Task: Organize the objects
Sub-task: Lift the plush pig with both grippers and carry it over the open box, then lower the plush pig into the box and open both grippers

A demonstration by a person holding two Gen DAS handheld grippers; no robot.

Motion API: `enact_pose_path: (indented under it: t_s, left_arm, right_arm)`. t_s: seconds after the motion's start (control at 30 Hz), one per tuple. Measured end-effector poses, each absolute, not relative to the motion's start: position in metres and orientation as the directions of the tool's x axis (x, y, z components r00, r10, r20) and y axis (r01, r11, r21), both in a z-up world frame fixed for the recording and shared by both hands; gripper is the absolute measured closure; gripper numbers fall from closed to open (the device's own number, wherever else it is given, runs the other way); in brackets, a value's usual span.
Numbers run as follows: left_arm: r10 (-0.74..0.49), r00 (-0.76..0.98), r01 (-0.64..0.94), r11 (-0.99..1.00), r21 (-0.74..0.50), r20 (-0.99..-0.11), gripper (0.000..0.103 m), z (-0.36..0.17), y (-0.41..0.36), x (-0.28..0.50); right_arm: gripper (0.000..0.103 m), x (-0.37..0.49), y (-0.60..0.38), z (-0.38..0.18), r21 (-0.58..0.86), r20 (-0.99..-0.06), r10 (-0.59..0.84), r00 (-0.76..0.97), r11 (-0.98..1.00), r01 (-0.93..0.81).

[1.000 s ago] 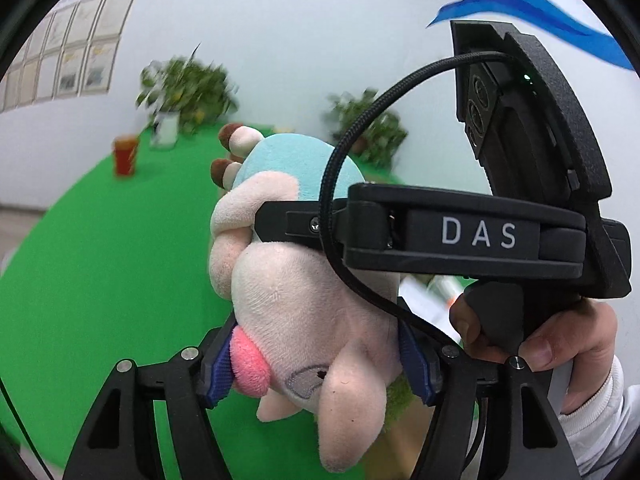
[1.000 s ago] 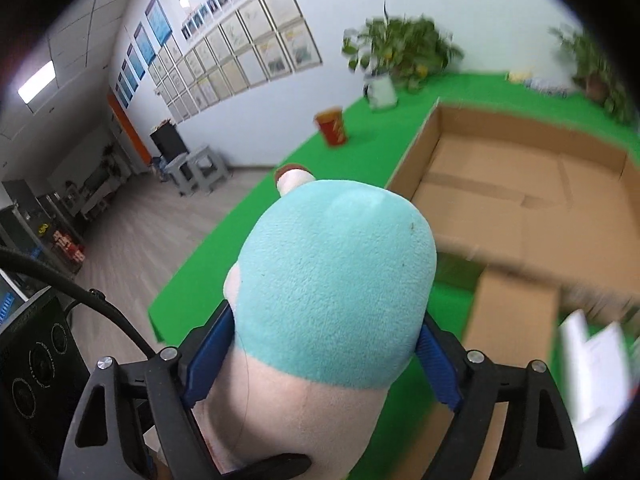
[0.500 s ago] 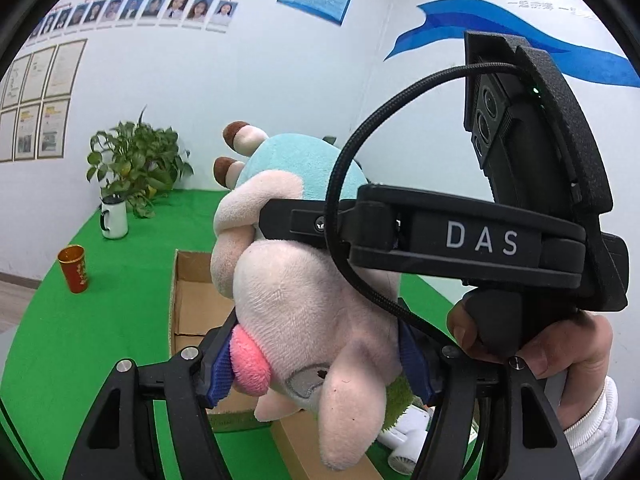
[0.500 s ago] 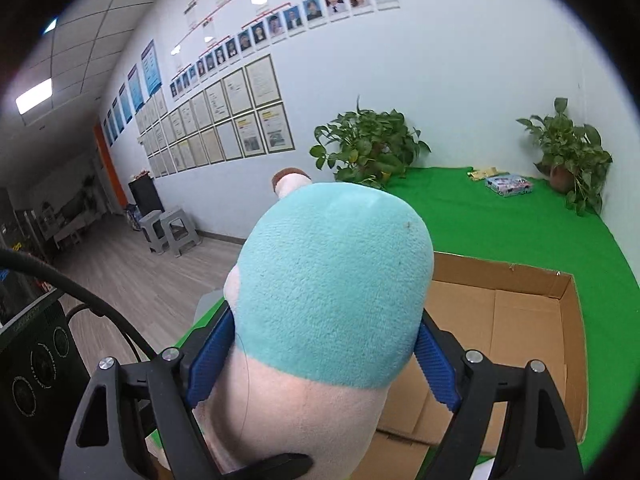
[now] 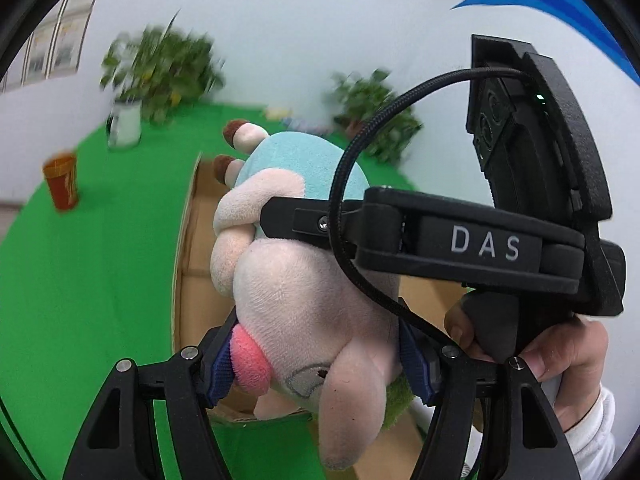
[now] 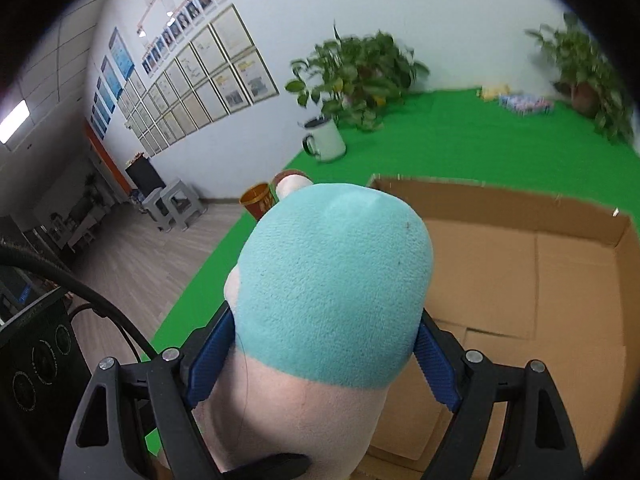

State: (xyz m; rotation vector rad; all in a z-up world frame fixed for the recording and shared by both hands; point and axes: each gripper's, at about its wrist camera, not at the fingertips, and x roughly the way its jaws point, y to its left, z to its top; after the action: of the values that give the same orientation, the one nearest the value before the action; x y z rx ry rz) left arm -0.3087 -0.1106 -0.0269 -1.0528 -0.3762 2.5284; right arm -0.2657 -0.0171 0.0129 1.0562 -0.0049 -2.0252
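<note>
A plush toy [image 5: 304, 304] with a pink body, turquoise back and brown-tipped horns is held by both grippers in the air. My left gripper [image 5: 320, 364] is shut on its head end. My right gripper [image 6: 320, 348] is shut on its turquoise and pink body [image 6: 336, 280]; the right gripper's body crosses in front of the toy in the left wrist view. An open cardboard box [image 6: 520, 264] lies on the green table below and beyond the toy; it also shows in the left wrist view [image 5: 196, 240].
A red cup [image 5: 62, 184] and a white mug [image 6: 326, 140] stand on the green table [image 6: 440, 148] at the left. Potted plants [image 6: 360, 76] line the far edge by the wall. Small colourful items [image 6: 524, 102] lie far back. Floor drops off at the left.
Both grippers, still holding the toy, have tilted downward: the views now show more of the table and the box below, and less wall.
</note>
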Motion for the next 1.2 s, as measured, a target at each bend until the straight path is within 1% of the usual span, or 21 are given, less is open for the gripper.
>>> enact_pose_path:
  t_s: [0.1, 0.23, 0.3, 0.37, 0.43, 0.5, 0.63, 0.77, 0.87, 0.93, 1.0, 1.07, 1.13, 1.2]
  left_arm:
    - [0.408, -0.606, -0.179, -0.906, -0.383, -0.683, 0.037, -0.056, -0.117, -0.335]
    - [0.383, -0.549, -0.118, -0.915, -0.385, -0.743, 0.036, -0.09, -0.128, -0.35]
    - [0.384, -0.54, -0.093, -0.912, -0.4, -0.749, 0.035, -0.095, -0.13, -0.338]
    - [0.364, -0.54, -0.079, -0.92, -0.385, -0.759, 0.034, -0.098, -0.133, -0.337]
    - [0.335, -0.541, -0.055, -0.929, -0.365, -0.771, 0.033, -0.098, -0.135, -0.337]
    - [0.311, -0.549, -0.04, -0.937, -0.347, -0.776, 0.031, -0.096, -0.138, -0.334]
    - [0.297, -0.581, -0.052, -0.942, -0.33, -0.757, 0.033, -0.079, -0.141, -0.297]
    - [0.255, -0.586, -0.025, -0.954, -0.298, -0.769, 0.033, -0.08, -0.148, -0.294]
    - [0.25, -0.591, -0.011, -0.953, -0.302, -0.767, 0.033, -0.082, -0.154, -0.284]
    - [0.258, -0.59, -0.01, -0.95, -0.313, -0.765, 0.039, -0.085, -0.16, -0.282]
    - [0.278, -0.59, -0.017, -0.943, -0.332, -0.758, 0.041, -0.084, -0.162, -0.278]
    - [0.27, -0.606, -0.015, -0.945, -0.328, -0.749, 0.042, -0.079, -0.161, -0.271]
    - [0.263, -0.615, -0.011, -0.945, -0.326, -0.743, 0.043, -0.081, -0.165, -0.278]
    - [0.269, -0.609, -0.019, -0.945, -0.326, -0.746, 0.047, -0.082, -0.165, -0.28]
  right_arm:
    - [0.019, -0.284, -0.03, -0.019, 0.395, -0.707, -0.667, -0.235, -0.647, 0.652]
    - [0.019, -0.302, -0.041, -0.057, 0.468, -0.734, -0.664, -0.142, -0.646, 0.603]
    - [0.018, -0.303, -0.044, -0.07, 0.485, -0.74, -0.663, -0.112, -0.643, 0.593]
    - [0.015, -0.305, -0.044, -0.079, 0.52, -0.735, -0.673, -0.08, -0.635, 0.572]
    - [0.014, -0.305, -0.046, -0.082, 0.538, -0.732, -0.678, -0.059, -0.63, 0.56]
    - [0.013, -0.302, -0.049, -0.084, 0.546, -0.727, -0.685, -0.045, -0.617, 0.567]
    - [0.013, -0.304, -0.048, -0.088, 0.525, -0.743, -0.665, -0.074, -0.648, 0.552]
    - [0.012, -0.308, -0.05, -0.093, 0.527, -0.744, -0.662, -0.083, -0.66, 0.536]
    - [0.011, -0.306, -0.048, -0.09, 0.524, -0.743, -0.663, -0.09, -0.66, 0.538]
    - [0.011, -0.308, -0.04, -0.086, 0.554, -0.727, -0.682, -0.082, -0.653, 0.517]
    - [0.011, -0.307, -0.033, -0.074, 0.568, -0.702, -0.705, -0.096, -0.636, 0.522]
    - [0.009, -0.304, -0.022, -0.062, 0.561, -0.687, -0.716, -0.124, -0.632, 0.535]
    - [0.008, -0.303, -0.016, -0.061, 0.551, -0.695, -0.705, -0.142, -0.649, 0.525]
    - [0.008, -0.302, -0.017, -0.072, 0.54, -0.722, -0.68, -0.128, -0.669, 0.51]
